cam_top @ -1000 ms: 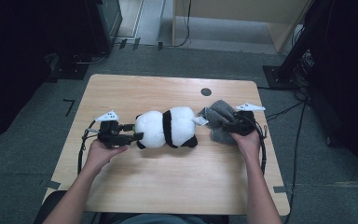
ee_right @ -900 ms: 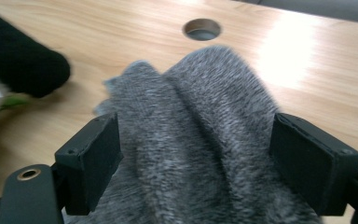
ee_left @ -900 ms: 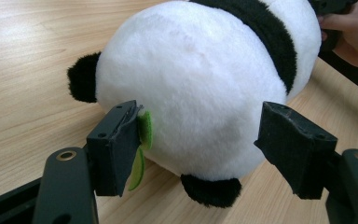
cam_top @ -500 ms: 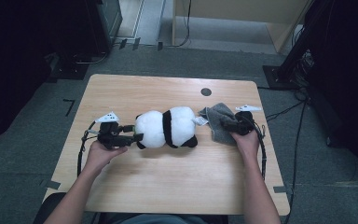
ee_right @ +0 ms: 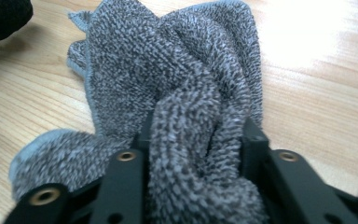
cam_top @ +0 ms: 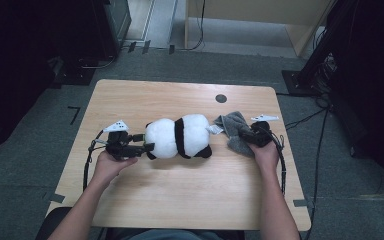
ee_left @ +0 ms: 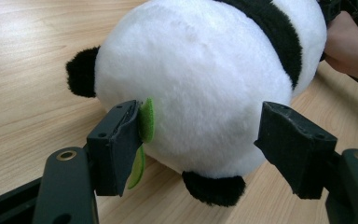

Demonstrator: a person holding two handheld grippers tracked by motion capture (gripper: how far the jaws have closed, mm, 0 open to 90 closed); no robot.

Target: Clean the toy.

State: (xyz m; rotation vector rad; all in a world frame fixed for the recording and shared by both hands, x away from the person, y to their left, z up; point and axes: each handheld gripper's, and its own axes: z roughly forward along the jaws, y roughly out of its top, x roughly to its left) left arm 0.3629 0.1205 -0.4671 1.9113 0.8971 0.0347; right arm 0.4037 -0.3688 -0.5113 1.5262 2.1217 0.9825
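Table [cam_top: 180, 200]: pale wood, bearing everything.
Panda plush [cam_top: 178, 137]: lies mid-table on its side; likely light and squashy, best pinched at its round end.
Grey cloth [cam_top: 234, 129]: crumpled just right of the plush; limp, so it should bunch and drape.
Left gripper [ee_left: 205, 144]: jaws spread, straddling the plush's white end, a green tag [ee_left: 145, 119] against one jaw.
Right gripper [ee_right: 196, 140]: clenched on a fold of cloth.
High view: plush and cloth together.

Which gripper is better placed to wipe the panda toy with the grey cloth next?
Right. The right gripper is shut on the grey cloth beside the panda toy; the left gripper is open around it.
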